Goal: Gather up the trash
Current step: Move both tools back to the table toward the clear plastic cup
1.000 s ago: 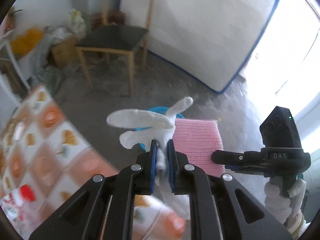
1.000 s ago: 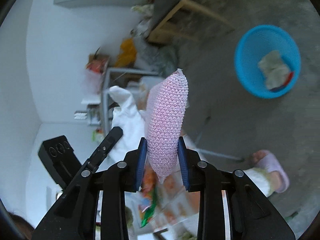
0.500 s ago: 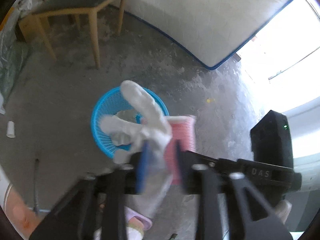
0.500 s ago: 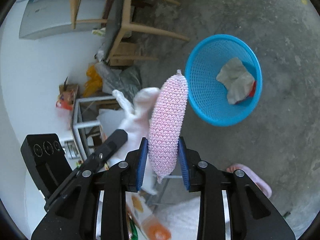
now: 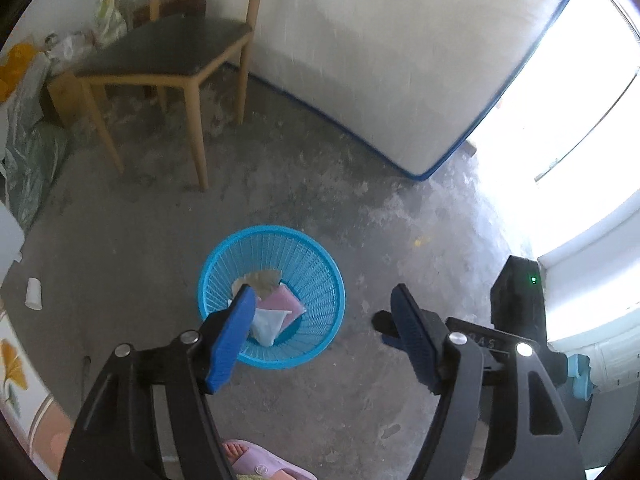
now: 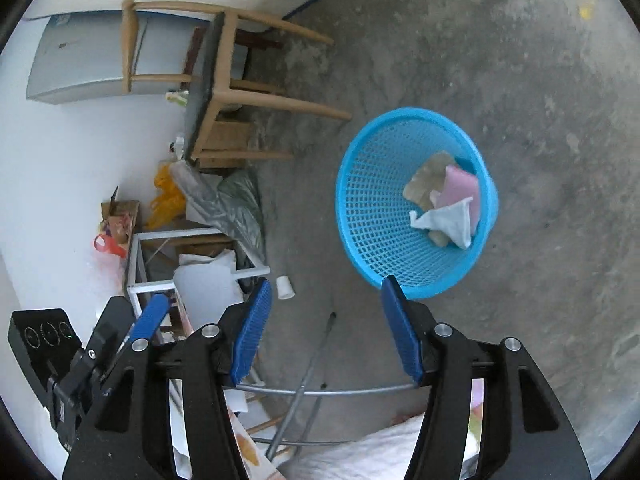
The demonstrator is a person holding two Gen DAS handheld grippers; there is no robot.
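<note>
A blue plastic basket (image 5: 316,272) stands on the concrete floor; it also shows in the right wrist view (image 6: 372,200). Inside lie a pink sponge cloth (image 5: 280,301) (image 6: 460,188), a white glove (image 5: 268,322) (image 6: 448,220) and a beige rag (image 6: 424,180). My left gripper (image 5: 324,328) is open and empty above the basket's right rim. My right gripper (image 6: 326,328) is open and empty, above the floor just short of the basket.
A wooden chair (image 5: 168,60) stands beyond the basket, with bags and boxes (image 5: 32,120) to its left. A white cup (image 5: 34,294) lies on the floor. A white panel with blue edging (image 5: 380,60) leans at the back. A pink slipper (image 5: 256,460) is below me.
Both grippers have opened. The white glove left my left gripper and the pink sponge cloth left my right gripper; both now lie in the basket.
</note>
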